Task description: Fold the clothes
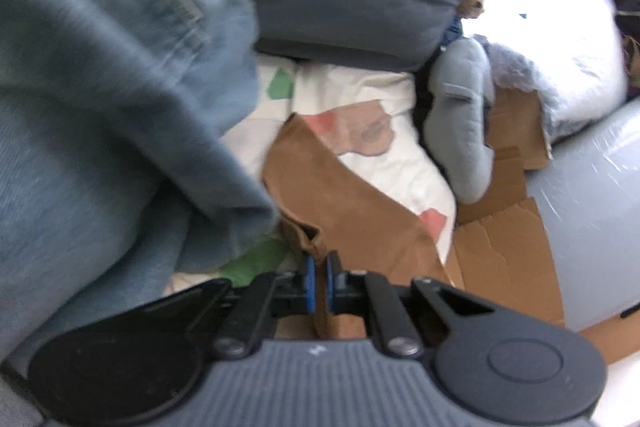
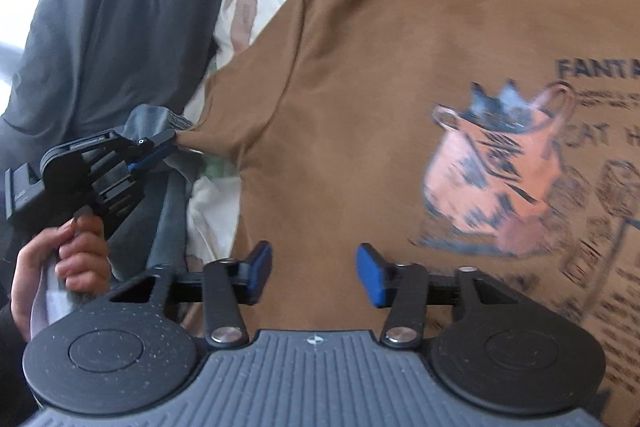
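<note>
While left tool (image 1: 319,277) pinches brown T-shirt (image 2: 360,87) sleeve at left, right tool (image 2: 314,273) hovers agape above shirt's near body.

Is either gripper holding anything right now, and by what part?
Left gripper pinches the brown T-shirt by its sleeve tip. Right gripper is open, holding nothing.
</note>
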Action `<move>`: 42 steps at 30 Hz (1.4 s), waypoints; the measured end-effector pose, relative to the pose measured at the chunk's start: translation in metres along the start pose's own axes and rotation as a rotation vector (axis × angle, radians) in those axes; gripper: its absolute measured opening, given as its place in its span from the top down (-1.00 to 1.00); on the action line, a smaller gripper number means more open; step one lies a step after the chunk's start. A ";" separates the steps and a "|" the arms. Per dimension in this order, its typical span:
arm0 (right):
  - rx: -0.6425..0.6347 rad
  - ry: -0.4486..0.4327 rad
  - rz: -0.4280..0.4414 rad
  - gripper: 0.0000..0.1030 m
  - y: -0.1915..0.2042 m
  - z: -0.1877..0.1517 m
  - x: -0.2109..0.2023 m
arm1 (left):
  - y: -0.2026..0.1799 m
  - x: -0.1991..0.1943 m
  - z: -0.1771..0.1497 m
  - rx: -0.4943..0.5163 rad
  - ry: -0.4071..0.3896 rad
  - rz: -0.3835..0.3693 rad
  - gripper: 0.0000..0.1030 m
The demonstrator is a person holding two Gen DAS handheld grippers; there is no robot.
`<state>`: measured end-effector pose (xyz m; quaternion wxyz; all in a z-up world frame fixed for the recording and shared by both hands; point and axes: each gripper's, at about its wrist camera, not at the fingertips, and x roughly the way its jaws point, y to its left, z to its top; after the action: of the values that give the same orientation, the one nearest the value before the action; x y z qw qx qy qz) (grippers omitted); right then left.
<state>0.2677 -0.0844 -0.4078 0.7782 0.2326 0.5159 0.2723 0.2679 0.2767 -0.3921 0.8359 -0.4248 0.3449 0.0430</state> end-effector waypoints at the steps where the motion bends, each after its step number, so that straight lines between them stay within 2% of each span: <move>1: 0.009 -0.004 0.012 0.23 0.002 0.004 0.005 | -0.004 -0.001 0.001 0.021 0.006 -0.001 0.90; 2: 0.020 -0.006 0.026 0.25 0.004 0.007 0.009 | -0.009 -0.001 0.003 0.043 0.013 -0.001 0.90; 4: 0.038 -0.006 0.056 0.47 0.008 0.015 0.019 | -0.017 -0.001 0.006 0.086 0.024 -0.006 0.90; 6: 0.040 -0.008 0.079 0.51 0.012 0.024 0.028 | -0.024 -0.001 0.008 0.126 0.033 -0.010 0.90; 8: 0.042 -0.009 0.104 0.63 0.014 0.032 0.036 | -0.030 -0.001 0.008 0.158 0.042 -0.013 0.90; 19: 0.094 -0.002 0.178 0.93 0.016 0.045 0.070 | -0.060 0.003 0.002 0.272 0.084 -0.006 0.91; 24: 0.124 0.012 0.180 0.97 0.016 0.046 0.089 | -0.071 0.002 -0.003 0.300 0.095 -0.004 0.91; 31: 0.194 0.031 0.179 0.97 0.011 0.044 0.104 | -0.083 0.001 -0.011 0.358 0.149 -0.026 0.91; 42: 0.206 0.044 0.141 0.93 0.010 0.040 0.116 | -0.094 0.007 -0.041 0.445 0.239 -0.052 0.92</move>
<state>0.3401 -0.0034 -0.4650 0.7176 0.3411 0.5404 0.2769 0.2854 0.1854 -0.3491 0.8629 -0.2413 0.4312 -0.1059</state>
